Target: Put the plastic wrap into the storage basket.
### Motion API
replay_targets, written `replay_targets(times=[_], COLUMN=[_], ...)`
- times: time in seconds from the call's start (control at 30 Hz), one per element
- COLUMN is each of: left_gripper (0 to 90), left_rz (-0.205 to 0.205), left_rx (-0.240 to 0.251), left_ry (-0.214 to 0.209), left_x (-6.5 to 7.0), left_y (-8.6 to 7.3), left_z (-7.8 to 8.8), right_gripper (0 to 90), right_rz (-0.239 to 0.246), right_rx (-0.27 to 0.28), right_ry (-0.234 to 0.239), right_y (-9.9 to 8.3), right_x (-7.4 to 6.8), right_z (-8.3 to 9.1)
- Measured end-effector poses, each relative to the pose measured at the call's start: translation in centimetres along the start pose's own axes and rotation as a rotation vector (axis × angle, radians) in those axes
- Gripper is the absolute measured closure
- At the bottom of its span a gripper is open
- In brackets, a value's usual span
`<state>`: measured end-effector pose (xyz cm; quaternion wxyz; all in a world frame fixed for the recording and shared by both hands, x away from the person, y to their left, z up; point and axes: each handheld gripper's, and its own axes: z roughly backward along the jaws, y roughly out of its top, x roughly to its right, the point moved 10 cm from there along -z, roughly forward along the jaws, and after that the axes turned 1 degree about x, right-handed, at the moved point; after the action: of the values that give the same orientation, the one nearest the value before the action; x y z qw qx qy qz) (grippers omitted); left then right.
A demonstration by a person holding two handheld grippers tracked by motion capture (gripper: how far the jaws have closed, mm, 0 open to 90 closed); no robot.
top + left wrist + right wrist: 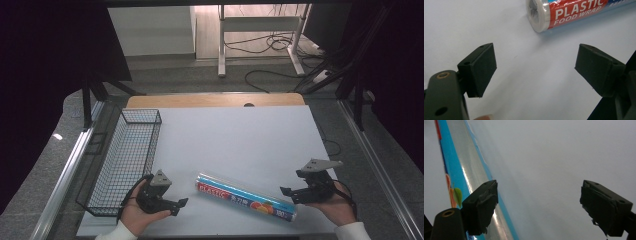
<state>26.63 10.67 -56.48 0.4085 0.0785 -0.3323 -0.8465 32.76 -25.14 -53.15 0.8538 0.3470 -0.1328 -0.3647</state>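
Near the front edge of the counter (240, 135), a roll of plastic food wrap (245, 197) lies on its side between the person's two hands, running from the near-middle toward the near right. It rests flat on the pale surface, touching nothing else, which leaves both of its ends free to be approached.

The left claw (181, 203) sits just to the left of the roll's left end, its jaws spread wide and holding nothing. From the left gripper view, the roll's round end (536, 15) faces the open jaws a little way ahead and off to the right, so the claw seems lined up to close in on that end. The right claw (286, 192) hangs at the roll's right end, jaws likewise wide apart and empty. In the right gripper view the roll (471, 177) passes beside and partly behind one jaw rather than between the two. Both hands look poised to pick the roll up, one at each end.

A black wire basket (127, 160) stands along the left side of the counter, well apart from the roll, and is a likely destination.

The roll is a long, slim cylinder in glossy clear film, with a red band printed "PLASTIC FOOD WRAP" in white, blue edging, and an orange fruit picture toward the right end.
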Motion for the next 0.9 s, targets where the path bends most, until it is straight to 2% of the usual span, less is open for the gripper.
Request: replay_targets(times=[0.2, 0.6, 0.9], left_gripper=[17.4, 17.5, 17.6], left_rz=[-0.002, -0.006, -0.010], left_rx=[-0.002, -0.006, -0.016], left_ry=[0.001, 0.011, 0.013], left_x=[-0.15, -0.35, -0.52], left_y=[0.06, 0.00, -0.16], left_z=[-0.08, -0.15, -0.20], right_gripper=[15.6, 17.0, 17.4], right_rz=[-0.023, -0.059, -0.062], right_rx=[0.018, 0.015, 0.003], right_ry=[-0.019, -0.030, -0.022], right_y=[0.04, -0.06, -0.20], right_x=[0.34, 0.54, 0.45], right_z=[0.44, 0.43, 0.08])
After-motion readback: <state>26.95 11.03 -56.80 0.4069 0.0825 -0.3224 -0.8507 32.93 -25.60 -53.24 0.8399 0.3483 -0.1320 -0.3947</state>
